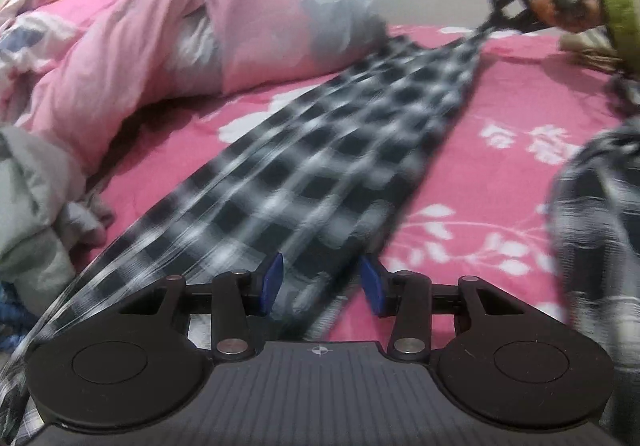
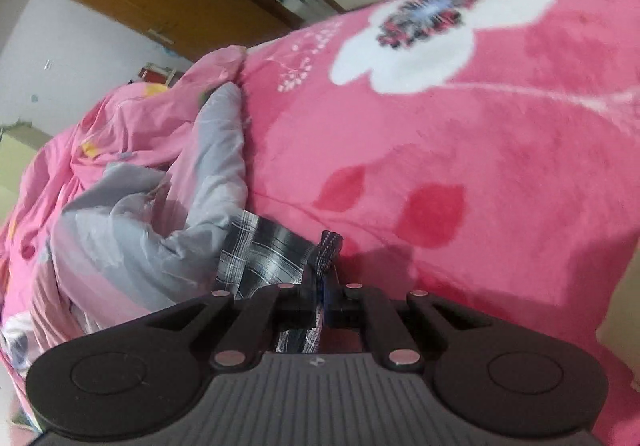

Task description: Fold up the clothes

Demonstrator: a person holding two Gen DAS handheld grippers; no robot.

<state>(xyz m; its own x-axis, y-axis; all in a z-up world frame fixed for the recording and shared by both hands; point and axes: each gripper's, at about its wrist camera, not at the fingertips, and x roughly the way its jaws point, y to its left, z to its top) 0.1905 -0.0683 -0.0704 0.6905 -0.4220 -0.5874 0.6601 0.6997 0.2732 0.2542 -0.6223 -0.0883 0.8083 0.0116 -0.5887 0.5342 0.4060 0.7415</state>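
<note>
Left wrist view, left to right: a rumpled pink and grey quilt (image 1: 152, 46) fills the upper left, heaped on a pink floral bedsheet (image 1: 500, 118). A black-and-white checked garment (image 1: 320, 166) runs as a long stretched band from the lower left up to the upper right, blurred along its length. At the bottom centre the left gripper (image 1: 322, 284) has its blue pads (image 1: 274, 278) spread apart, with the near end of the checked cloth lying between them; the pads do not appear to press on it. In the upper right the right gripper (image 1: 490, 24), held by a hand (image 1: 568, 2) in a green sleeve (image 1: 622, 10), pinches the far end of the garment, which narrows to a point there. More checked fabric lies bunched at the right edge.

Right wrist view, left to right: the quilt sits at left, the checked cloth bunches at lower centre, and the right gripper's jaws are pressed together on it. A pink blanket with a white flower (image 2: 460, 146) fills the right.
</note>
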